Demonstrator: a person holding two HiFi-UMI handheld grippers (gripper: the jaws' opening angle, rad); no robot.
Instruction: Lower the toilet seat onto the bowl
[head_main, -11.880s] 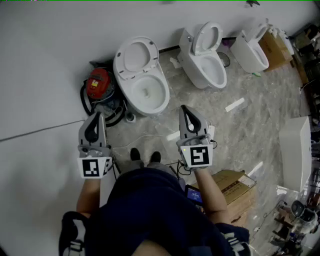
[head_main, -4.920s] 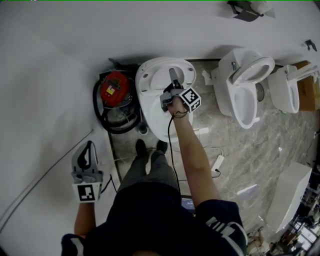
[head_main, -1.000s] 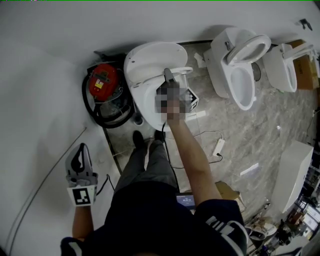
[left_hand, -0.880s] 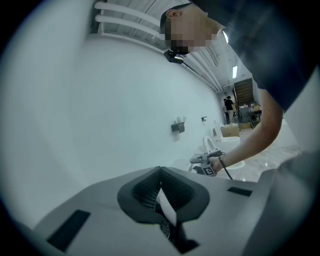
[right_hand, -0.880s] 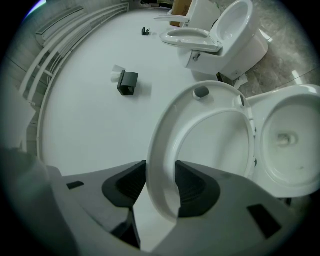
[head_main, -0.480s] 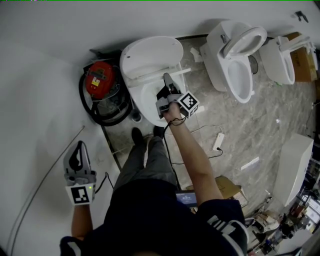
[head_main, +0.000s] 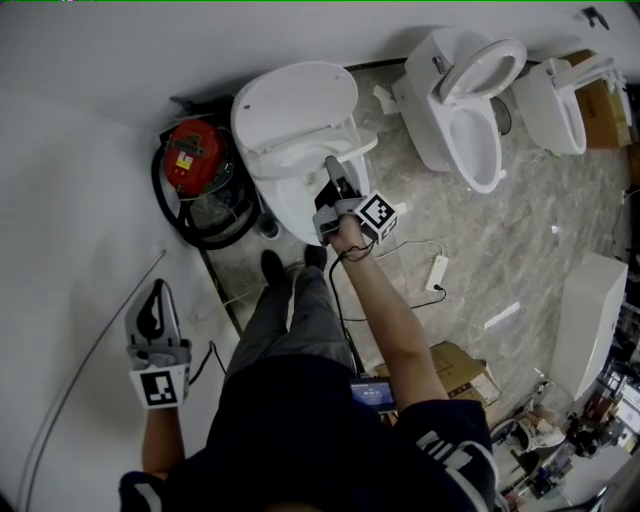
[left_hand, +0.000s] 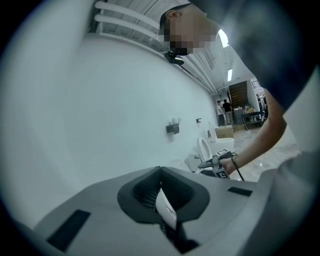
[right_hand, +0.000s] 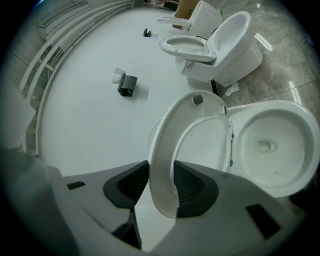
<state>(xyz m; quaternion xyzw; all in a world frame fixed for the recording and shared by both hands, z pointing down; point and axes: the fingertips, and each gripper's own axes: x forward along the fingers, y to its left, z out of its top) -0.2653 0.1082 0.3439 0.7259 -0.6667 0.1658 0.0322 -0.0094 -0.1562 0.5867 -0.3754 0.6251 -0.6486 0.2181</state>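
Right tool jaws, just closing, grip toilet seat rim above bowl.

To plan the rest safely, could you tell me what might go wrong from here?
The right gripper, its jaws just closing, clamps only the thin rim of the seat, so the half-raised seat could slip and slam onto the bowl. One jaw sits on the seat's bowl side and may get pinched against the bowl.

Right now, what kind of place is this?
Probably a test or storage hall, not a real bathroom: three toilets stand side by side along one wall, with a cardboard box and a red vacuum nearby.
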